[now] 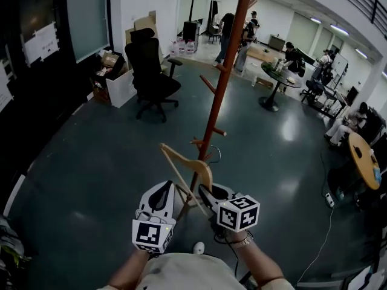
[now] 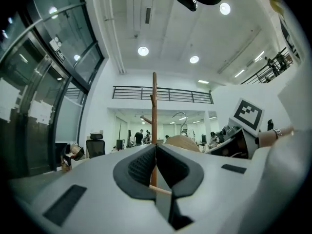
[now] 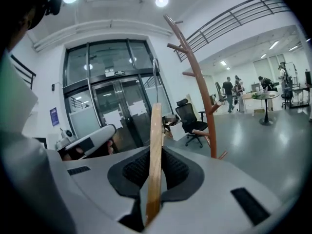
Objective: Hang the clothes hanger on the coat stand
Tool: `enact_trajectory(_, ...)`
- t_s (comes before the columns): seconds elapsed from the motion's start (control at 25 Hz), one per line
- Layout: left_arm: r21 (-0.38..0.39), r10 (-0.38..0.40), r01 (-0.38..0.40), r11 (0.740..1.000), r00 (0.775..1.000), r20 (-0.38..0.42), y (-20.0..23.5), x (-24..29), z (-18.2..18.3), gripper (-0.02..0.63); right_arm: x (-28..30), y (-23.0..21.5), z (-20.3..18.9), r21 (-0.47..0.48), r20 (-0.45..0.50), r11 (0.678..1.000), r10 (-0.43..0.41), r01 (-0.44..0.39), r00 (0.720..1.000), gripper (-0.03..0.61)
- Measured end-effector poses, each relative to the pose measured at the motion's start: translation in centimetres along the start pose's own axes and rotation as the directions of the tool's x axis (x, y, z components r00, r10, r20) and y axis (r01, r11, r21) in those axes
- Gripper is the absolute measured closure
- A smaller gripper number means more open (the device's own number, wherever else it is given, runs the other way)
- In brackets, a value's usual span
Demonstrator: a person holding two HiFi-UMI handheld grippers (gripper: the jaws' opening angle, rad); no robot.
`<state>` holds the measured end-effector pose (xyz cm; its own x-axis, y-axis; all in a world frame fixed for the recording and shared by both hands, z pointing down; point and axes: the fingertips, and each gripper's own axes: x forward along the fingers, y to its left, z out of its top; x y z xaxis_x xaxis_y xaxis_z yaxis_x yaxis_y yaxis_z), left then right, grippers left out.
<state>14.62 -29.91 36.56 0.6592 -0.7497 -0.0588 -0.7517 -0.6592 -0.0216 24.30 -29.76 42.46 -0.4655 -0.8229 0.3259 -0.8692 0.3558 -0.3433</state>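
1. The left gripper (image 1: 162,193) is shut on the thin lower bar (image 2: 160,189) of the hanger (image 1: 190,162). In its own view the pads are pressed together, with the rod crossing low between them.
2. The right gripper (image 1: 211,195) is clamped on the hanger's wooden shoulder arm (image 3: 155,155), which is seen edge-on and runs from bottom centre of that view straight up.
3. In the head view the hanger is held low in the centre of the frame, just in front of both grippers. Its long axis is slanted: one tip points to the upper left, and the other end curves down to the right into the right gripper.
4. The metal hook (image 1: 214,153) sits at the hanger's upper right, close beside the coat stand (image 1: 225,77). Whether it's touching can't be told.
5. The coat stand is upright in the middle of the frame, on the dark floor (image 1: 91,174).
6. Further out, a black office chair (image 1: 150,71) is seen at upper left, and some people (image 1: 233,32) are in the top background.
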Motion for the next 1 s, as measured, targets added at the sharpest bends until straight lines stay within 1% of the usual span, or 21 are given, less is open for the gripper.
enact_trajectory(0.08,-0.006,0.052,-0.052,0.999,0.999,0.004,-0.4,1.2,0.6,0.601,0.1,-2.0,2.4,-0.014,-0.012,0.999,0.03,-0.03,0.999,0.512)
enact_trajectory(0.2,0.021,0.098,-0.099,0.995,0.995,0.017,-1.9,2.7,1.2,0.601,-0.3,-4.7,6.4,-0.102,-0.022,0.993,0.066,-0.067,0.998,0.512)
enact_trajectory(0.28,0.041,0.119,-0.119,0.992,0.993,0.017,-2.7,3.7,1.4,0.601,-0.2,-6.1,9.4,-0.134,-0.013,0.986,0.094,-0.095,0.995,0.512)
enact_trajectory(0.4,0.066,0.127,-0.127,0.99,0.992,0.005,-4.1,4.7,1.6,0.601,-0.2,-7.1,13.9,-0.11,0.013,0.981,0.163,-0.161,0.987,0.512)
enact_trajectory(0.48,0.083,0.125,-0.125,0.989,0.992,0.003,-4.8,5.1,2.0,0.601,0.2,-7.4,16.4,-0.114,0.017,0.973,0.204,-0.201,0.979,0.512)
enact_trajectory(0.64,0.107,0.121,-0.12,0.987,0.993,0.0,-5.5,6.2,2.2,0.601,2.2,-8.4,20.6,-0.12,0.006,0.965,0.234,-0.232,0.972,0.511)
enact_trajectory(0.8,0.106,0.137,-0.134,0.985,0.99,-0.026,-5.8,7.0,1.3,0.601,4.8,-9.6,22.4,-0.123,-0.031,0.966,0.225,-0.228,0.974,0.512)
enact_trajectory(1.0,0.112,0.158,-0.152,0.982,0.987,-0.043,-6.5,7.8,0.0,0.601,7.2,-11.8,22.4,-0.1,-0.061,0.97,0.217,-0.222,0.974,0.511)
